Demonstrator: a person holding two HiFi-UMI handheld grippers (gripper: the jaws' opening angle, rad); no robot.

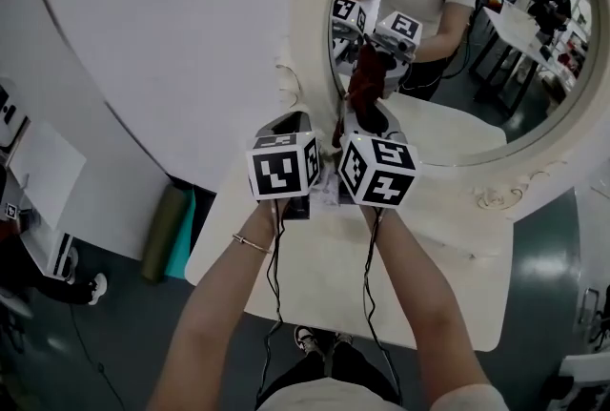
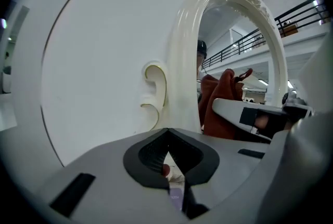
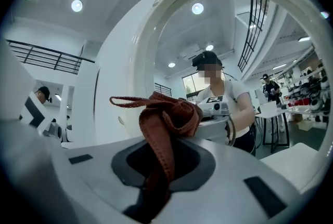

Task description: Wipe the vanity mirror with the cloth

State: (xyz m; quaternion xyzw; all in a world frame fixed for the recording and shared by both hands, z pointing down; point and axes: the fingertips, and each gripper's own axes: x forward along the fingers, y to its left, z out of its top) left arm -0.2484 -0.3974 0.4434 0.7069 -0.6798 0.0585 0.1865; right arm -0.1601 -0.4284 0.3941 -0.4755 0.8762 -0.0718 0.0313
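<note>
The round vanity mirror [image 1: 477, 37] in its cream carved frame [image 1: 310, 37] stands on a white table [image 1: 448, 285]. My right gripper [image 1: 367, 120] is shut on a rust-red cloth [image 1: 368, 83], bunched against the lower left of the glass. In the right gripper view the cloth [image 3: 166, 119] rises out of the gripper [image 3: 161, 158] in front of the frame [image 3: 143, 51]. My left gripper [image 1: 289, 121], with its jaws together, sits beside the frame's left edge. The left gripper view has this gripper [image 2: 167, 140] low, the frame [image 2: 182, 62] ahead and the cloth [image 2: 221, 103] to the right.
A large white curved panel [image 1: 162, 28] stands behind and left of the mirror. A green and teal roll [image 1: 167, 233] lies on the dark floor by the table's left edge. The glass reflects the person, both grippers and desks in the room behind.
</note>
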